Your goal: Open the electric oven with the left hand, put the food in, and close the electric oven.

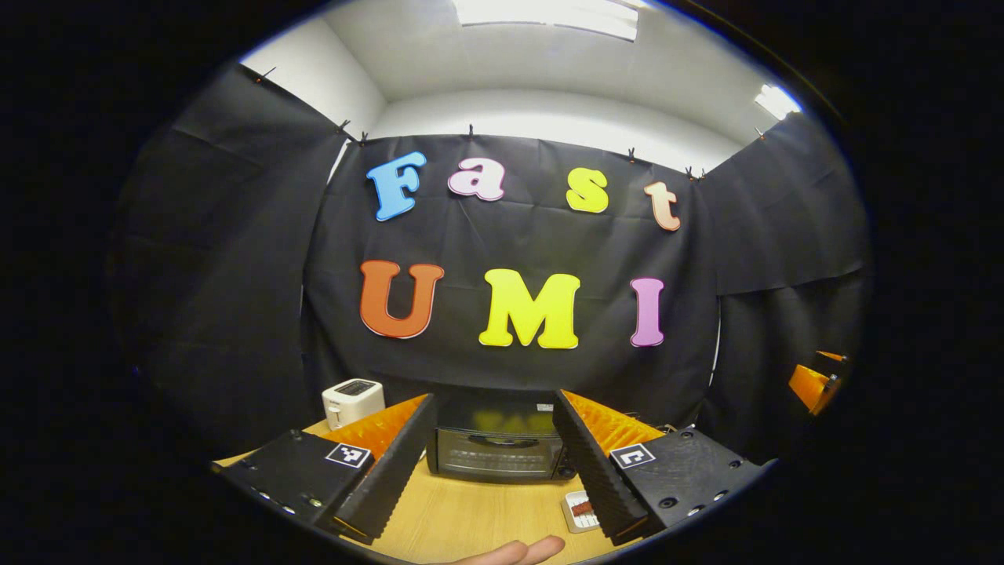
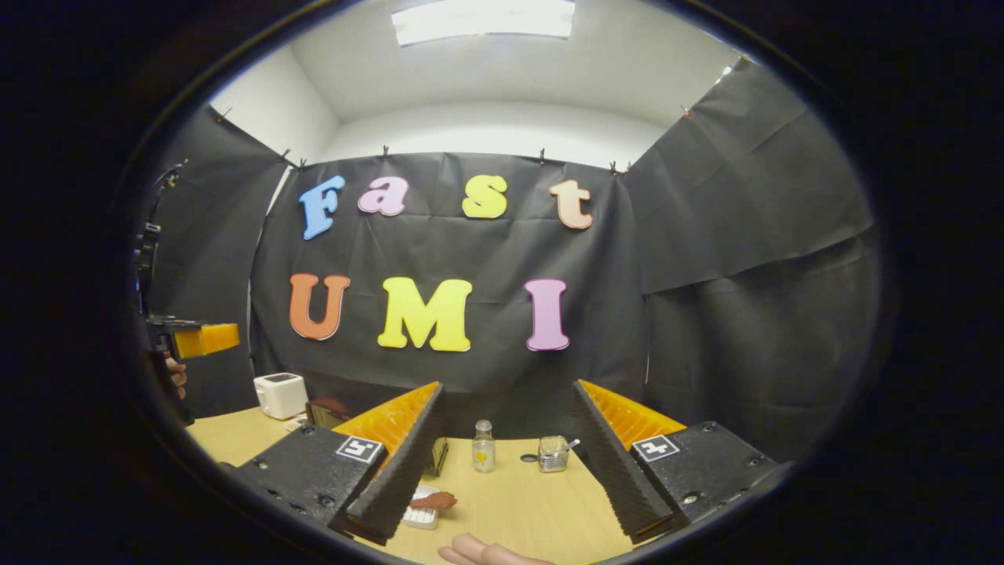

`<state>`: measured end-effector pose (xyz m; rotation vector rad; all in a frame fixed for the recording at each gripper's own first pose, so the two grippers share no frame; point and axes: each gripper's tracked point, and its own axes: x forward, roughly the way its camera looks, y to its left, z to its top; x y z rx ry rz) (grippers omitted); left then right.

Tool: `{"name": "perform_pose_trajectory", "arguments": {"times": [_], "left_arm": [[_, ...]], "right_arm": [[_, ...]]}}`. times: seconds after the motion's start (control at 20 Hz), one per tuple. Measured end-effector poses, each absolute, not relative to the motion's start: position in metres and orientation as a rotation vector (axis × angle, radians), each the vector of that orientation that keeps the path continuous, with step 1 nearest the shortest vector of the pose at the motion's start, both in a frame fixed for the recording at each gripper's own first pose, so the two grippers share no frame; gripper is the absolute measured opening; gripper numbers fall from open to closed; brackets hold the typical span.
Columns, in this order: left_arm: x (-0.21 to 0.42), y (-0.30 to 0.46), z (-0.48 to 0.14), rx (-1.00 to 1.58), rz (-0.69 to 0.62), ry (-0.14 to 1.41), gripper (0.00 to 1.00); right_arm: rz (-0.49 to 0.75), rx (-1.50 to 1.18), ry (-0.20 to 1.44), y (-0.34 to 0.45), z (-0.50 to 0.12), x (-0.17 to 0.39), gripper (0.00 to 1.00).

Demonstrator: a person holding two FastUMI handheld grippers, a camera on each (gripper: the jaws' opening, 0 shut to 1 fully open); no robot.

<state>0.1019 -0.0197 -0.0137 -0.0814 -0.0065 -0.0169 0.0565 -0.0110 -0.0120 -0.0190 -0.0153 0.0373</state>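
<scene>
The black electric oven (image 1: 496, 449) stands on the wooden table (image 1: 471, 518) with its door closed, straight ahead between the fingers of my left gripper (image 1: 494, 404), which is open, empty and short of the oven. A reddish-brown piece of food (image 2: 434, 500) lies on a small white tray (image 2: 420, 516) by the left finger of my right gripper (image 2: 506, 396), also open and empty. The same tray (image 1: 581, 510) lies in front of the oven, to its right. A corner of the oven (image 2: 323, 412) peeks out behind the right gripper's left finger.
A white toaster (image 1: 353, 401) sits left of the oven. A small clear bottle (image 2: 483, 446) and a glass jar with a spoon (image 2: 554, 453) stand mid-table. A person's fingers (image 1: 522, 552) rest at the near table edge. The other gripper (image 2: 196, 339) hangs at far left.
</scene>
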Motion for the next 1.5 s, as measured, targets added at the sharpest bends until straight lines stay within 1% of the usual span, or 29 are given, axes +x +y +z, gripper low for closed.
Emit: {"name": "perform_pose_trajectory", "arguments": {"times": [0.1, 0.15, 0.2, 0.35, 0.65, 0.75, 0.85, 1.0, 1.05, 1.1, 1.15, 1.2, 1.25, 1.3, 1.4, 1.5], "left_arm": [[0.131, -0.029, -0.029, -0.076, -0.046, 0.028, 0.95], [0.146, -0.036, -0.038, -0.077, -0.072, 0.046, 0.95], [0.16, -0.044, -0.048, -0.084, -0.099, 0.067, 0.95], [0.201, -0.056, -0.082, -0.098, -0.134, 0.151, 0.95], [0.279, -0.045, -0.156, -0.037, -0.053, 0.291, 0.95], [0.304, -0.042, -0.172, -0.034, -0.034, 0.312, 0.95], [0.323, -0.045, -0.193, -0.036, -0.041, 0.35, 0.95], [0.34, -0.04, -0.219, -0.009, -0.026, 0.403, 0.95], [0.343, -0.037, -0.226, 0.0, -0.015, 0.417, 0.95], [0.347, -0.037, -0.232, -0.001, -0.024, 0.426, 0.96], [0.349, -0.038, -0.238, -0.011, -0.037, 0.442, 0.84], [0.348, -0.036, -0.243, -0.011, -0.029, 0.467, 0.95], [0.354, -0.028, -0.241, 0.017, -0.002, 0.448, 0.95], [0.35, -0.031, -0.242, 0.008, -0.01, 0.465, 0.97], [0.353, -0.032, -0.245, 0.002, -0.018, 0.485, 0.94], [0.352, -0.031, -0.246, 0.003, -0.023, 0.489, 0.95]], "right_arm": [[0.034, -0.022, -0.019, -0.017, -0.012, 0.064, 1.0], [0.03, -0.02, -0.023, -0.019, -0.012, 0.066, 0.96], [0.027, -0.015, -0.022, -0.021, -0.013, 0.071, 1.0], [0.035, -0.012, -0.003, -0.02, -0.018, 0.081, 1.0], [0.043, -0.048, 0.028, -0.026, -0.032, 0.092, 1.0], [0.029, -0.047, 0.038, -0.035, -0.035, 0.097, 1.0], [0.004, -0.055, 0.045, -0.046, -0.039, 0.102, 1.0], [-0.012, -0.055, 0.064, -0.054, -0.047, 0.107, 1.0], [-0.011, -0.047, 0.071, -0.056, -0.05, 0.108, 0.96], [-0.018, -0.041, 0.076, -0.061, -0.052, 0.11, 1.0], [-0.025, -0.039, 0.079, -0.065, -0.052, 0.111, 1.0], [-0.032, -0.037, 0.082, -0.069, -0.055, 0.111, 1.0], [-0.033, -0.03, 0.078, -0.07, -0.054, 0.111, 1.0], [-0.028, -0.03, 0.069, -0.068, -0.052, 0.11, 1.0], [-0.023, -0.041, 0.063, -0.067, -0.052, 0.108, 1.0], [-0.022, -0.043, 0.066, -0.068, -0.052, 0.107, 1.0]]}}
